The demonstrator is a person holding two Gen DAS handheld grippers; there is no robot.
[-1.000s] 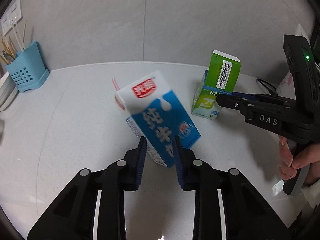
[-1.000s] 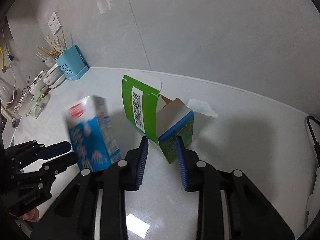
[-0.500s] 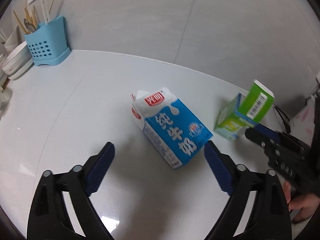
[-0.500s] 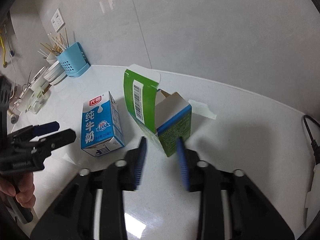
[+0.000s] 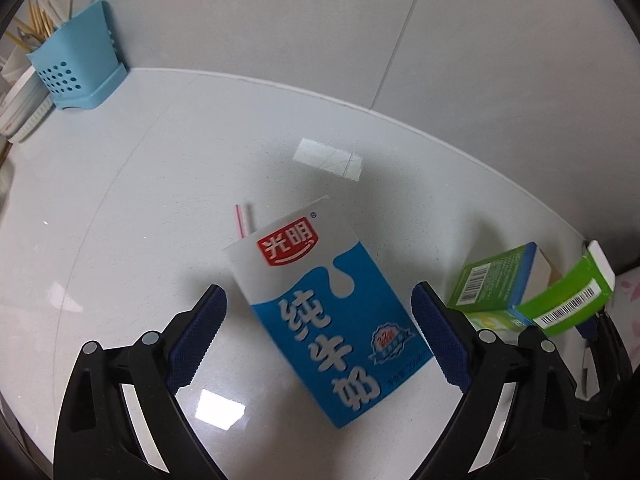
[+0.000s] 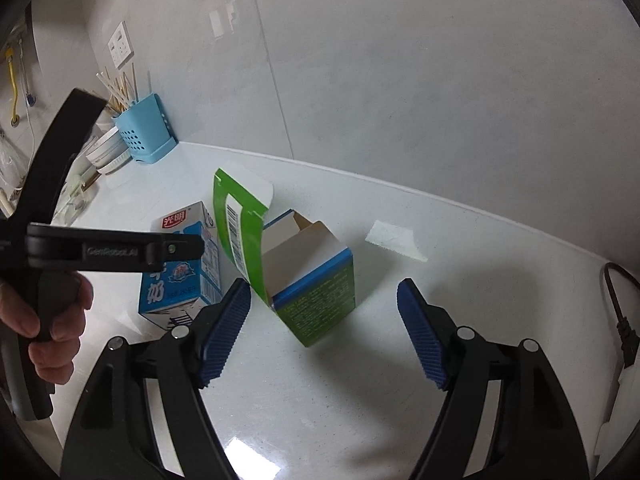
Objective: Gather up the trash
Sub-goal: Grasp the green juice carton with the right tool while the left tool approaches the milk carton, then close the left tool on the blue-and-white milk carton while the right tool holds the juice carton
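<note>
From the left wrist, we see our left claw [image 5: 318, 334] spread wide, empty, straddling the blue-and-white milk carton [image 5: 324, 308] on the white bench [image 5: 140, 200]. From the right wrist, our right claw [image 6: 324, 330] gapes, released, around the opened green cardboard box [image 6: 308, 280].

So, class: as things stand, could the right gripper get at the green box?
Probably yes: the right gripper is open, the green box sits between its spread fingers, and nothing lies between them.

Glossy white countertop [image 5: 152, 184] against pale grey tiled wall [image 6: 400, 60], wall socket [image 6: 121, 45], blue utensil holder [image 5: 74, 72].
</note>
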